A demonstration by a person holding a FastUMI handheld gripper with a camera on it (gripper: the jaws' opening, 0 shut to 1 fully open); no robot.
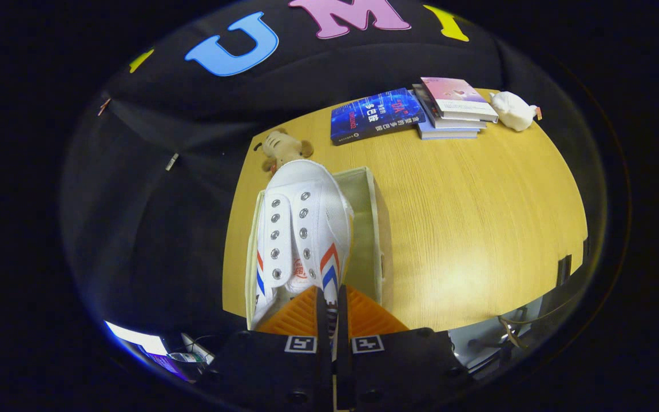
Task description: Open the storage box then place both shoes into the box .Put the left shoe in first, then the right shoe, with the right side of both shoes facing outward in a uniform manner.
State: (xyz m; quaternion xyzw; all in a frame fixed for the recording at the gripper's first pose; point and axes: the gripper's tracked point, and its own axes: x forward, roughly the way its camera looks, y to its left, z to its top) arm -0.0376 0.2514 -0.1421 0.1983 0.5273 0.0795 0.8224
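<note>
The tongs (331, 309) are pressed nearly together, pinching the side wall of a white shoe (301, 229) with red and blue stripes near its heel. The shoe hangs straight ahead of the tongs, toe pointing away, over the open storage box (372, 229). The box sits on the bench (467, 217) just beyond the tongs, and its pale inner wall shows to the right of the shoe.

Judging by this, the box is already open and one shoe is either going in or just arriving above it; whether it is the left or the right shoe I cannot tell, and the box floor is mostly hidden behind the shoe, so a second shoe inside cannot be ruled in or out. Setting the shoe down and letting go is not yet done.

Well beyond the box lie a small plush toy (282, 147), a blue book (375, 115), a stack of books (452, 109) and a white soft toy (513, 110).
</note>
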